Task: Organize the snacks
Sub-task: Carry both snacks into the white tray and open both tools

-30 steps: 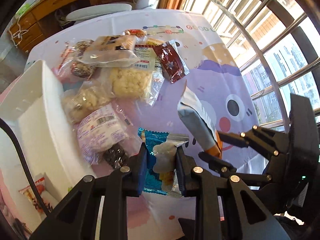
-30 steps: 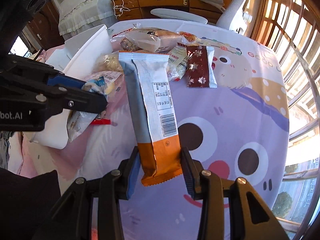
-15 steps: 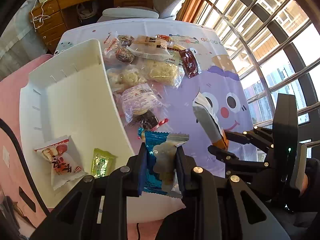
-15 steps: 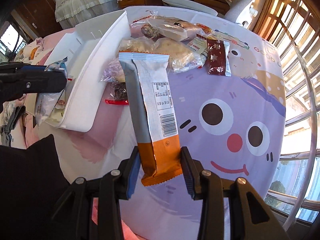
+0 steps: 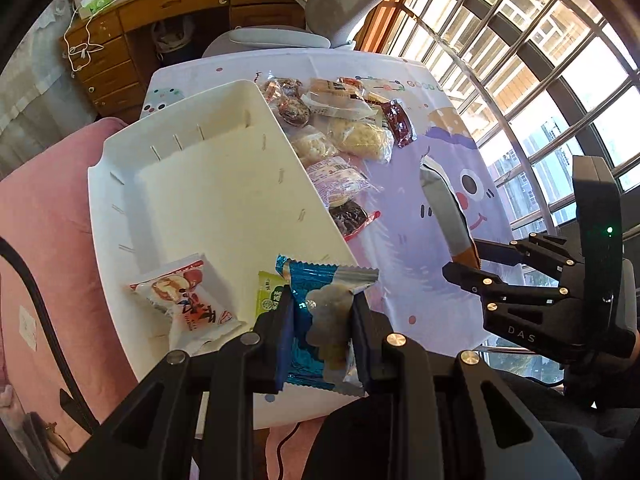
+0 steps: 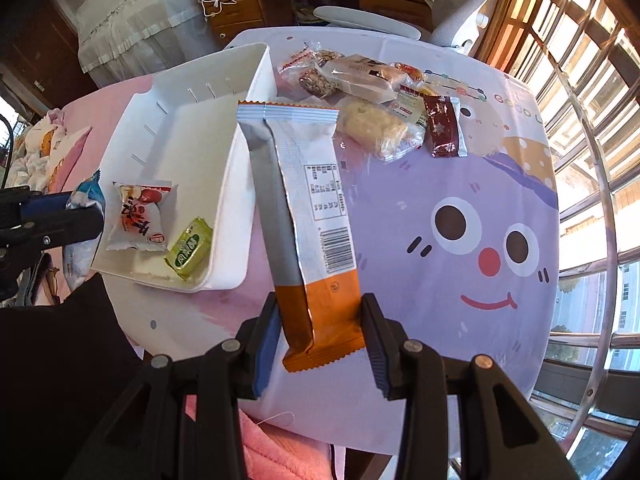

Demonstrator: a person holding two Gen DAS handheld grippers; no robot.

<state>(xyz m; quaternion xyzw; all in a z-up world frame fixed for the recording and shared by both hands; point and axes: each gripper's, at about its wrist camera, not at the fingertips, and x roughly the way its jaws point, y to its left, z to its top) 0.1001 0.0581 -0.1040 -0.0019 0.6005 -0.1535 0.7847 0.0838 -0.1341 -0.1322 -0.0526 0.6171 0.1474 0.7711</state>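
Note:
My left gripper [image 5: 322, 332] is shut on a blue snack packet [image 5: 316, 320], held above the near end of the white bin [image 5: 224, 196]. My right gripper [image 6: 320, 332] is shut on the orange end of a long grey, white and orange snack bar [image 6: 304, 216], held upright over the table to the right of the bin [image 6: 236, 208]. The bin holds a red-and-white packet [image 6: 140, 216] and a small green packet [image 6: 190, 248]. The right gripper [image 5: 464, 264] also shows in the left wrist view.
A pile of loose snacks [image 6: 368, 92] lies on the cartoon tablecloth [image 6: 460, 200] past the bin, among them a dark red bar [image 6: 442, 128]. A grey chair [image 5: 320, 12] and a wooden desk [image 5: 160, 20] stand beyond the table. Windows are on the right.
Both grippers have pulled back and up from the snack pile with their packets. The left gripper has moved left over the bin's near end.

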